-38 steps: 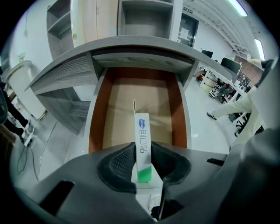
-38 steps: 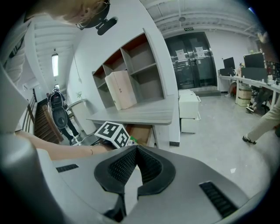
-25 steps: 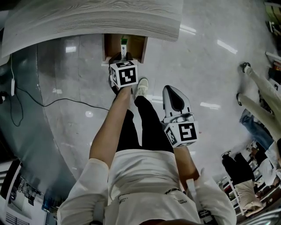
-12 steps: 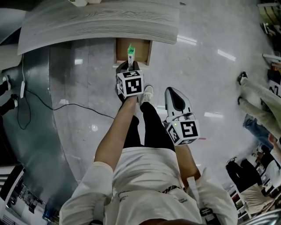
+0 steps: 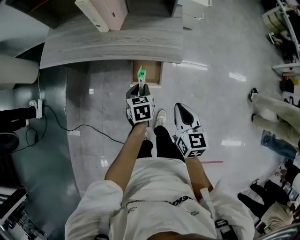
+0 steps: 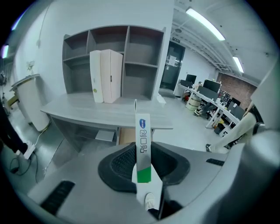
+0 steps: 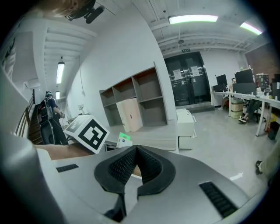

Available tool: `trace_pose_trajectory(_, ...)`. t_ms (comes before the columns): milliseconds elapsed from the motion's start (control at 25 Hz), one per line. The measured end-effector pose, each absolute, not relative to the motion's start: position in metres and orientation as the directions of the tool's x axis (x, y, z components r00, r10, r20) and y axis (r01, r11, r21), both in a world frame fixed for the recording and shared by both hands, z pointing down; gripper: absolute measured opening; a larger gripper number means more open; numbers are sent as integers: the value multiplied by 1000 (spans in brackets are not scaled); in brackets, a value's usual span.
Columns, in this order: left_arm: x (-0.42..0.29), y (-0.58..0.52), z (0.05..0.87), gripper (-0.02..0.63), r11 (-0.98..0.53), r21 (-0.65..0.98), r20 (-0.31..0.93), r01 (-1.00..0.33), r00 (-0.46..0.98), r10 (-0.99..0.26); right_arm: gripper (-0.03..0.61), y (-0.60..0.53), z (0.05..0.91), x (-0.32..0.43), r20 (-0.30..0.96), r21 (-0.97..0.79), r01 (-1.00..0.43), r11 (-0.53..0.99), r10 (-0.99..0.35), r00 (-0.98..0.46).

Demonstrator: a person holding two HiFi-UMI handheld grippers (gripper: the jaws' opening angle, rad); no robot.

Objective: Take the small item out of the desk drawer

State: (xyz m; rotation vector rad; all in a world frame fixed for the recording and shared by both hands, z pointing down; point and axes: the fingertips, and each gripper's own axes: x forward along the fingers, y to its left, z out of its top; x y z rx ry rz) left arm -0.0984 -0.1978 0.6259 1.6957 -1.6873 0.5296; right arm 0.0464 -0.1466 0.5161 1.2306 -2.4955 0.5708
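Observation:
My left gripper (image 5: 142,88) is shut on a slim white box with a green band and blue print (image 6: 143,148). Its green end (image 5: 141,73) sticks up past the jaws, above the open brown drawer (image 5: 149,74) under the grey desk (image 5: 93,49). In the left gripper view the box stands upright between the dark pads, in front of the desk (image 6: 96,111) and the drawer (image 6: 125,136). My right gripper (image 5: 183,108) hangs to the right over the floor, shut with nothing in it (image 7: 135,149). The right gripper view shows the left gripper's marker cube (image 7: 89,133) and the box's green end (image 7: 124,139).
A white and pink box (image 5: 105,11) stands on the desk in front of a grey shelf unit (image 6: 131,57). A white pedestal cabinet (image 7: 186,122) sits right of the desk. A black cable (image 5: 70,127) runs over the glossy floor at left. Other people's legs (image 5: 272,105) are at far right.
Both grippers have risen. The left one has carried the slim box up out of the drawer. The head view has pulled back and shows more of the desk top.

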Motion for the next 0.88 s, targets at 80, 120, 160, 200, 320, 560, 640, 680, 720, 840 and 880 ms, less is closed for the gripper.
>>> trace_pose_trajectory(80,-100,-186,606,104,61,171,692,-983,76,-718,32,-138,500,45,419,-213,-806,552,-694,-585)
trace_pose_trajectory(120,-101,-181,596,104,55,168,685,-984,76,-725,32,-135,492,44,413,-211,-808,551,-698,-584)
trace_pose_trajectory(160,-101,-177,584,104,47,168,675,-985,80,-734,32,-132,483,43,407,-208,-808,551,-703,-584)
trace_pose_trajectory(200,-100,-174,571,104,35,167,662,-985,86,-745,32,-130,475,41,397,-205,-808,552,-708,-584)
trace_pose_trajectory(320,-100,-164,529,104,5,161,618,-987,97,-780,32,-124,445,39,362,-197,-807,556,-724,-587)
trace_pose_trajectory(560,-101,-149,456,104,-38,154,527,-987,114,-842,32,-119,393,38,295,-189,-811,553,-756,-584)
trace_pose_trajectory(640,-100,-145,441,104,-57,141,501,-988,121,-857,32,-119,381,37,282,-178,-810,559,-759,-586)
trace_pose_trajectory(680,-100,-144,434,104,-65,136,489,-989,124,-863,32,-119,376,36,277,-173,-809,562,-761,-587)
trace_pose_trajectory(720,-99,-143,425,104,-71,133,476,-989,126,-870,32,-120,370,36,270,-169,-809,564,-762,-588)
trace_pose_trajectory(840,-95,-139,399,104,-89,118,436,-989,132,-890,32,-121,353,36,244,-160,-805,572,-767,-594)
trace_pose_trajectory(880,-94,-136,391,104,-94,111,427,-989,133,-894,32,-120,348,37,238,-158,-802,576,-766,-597)
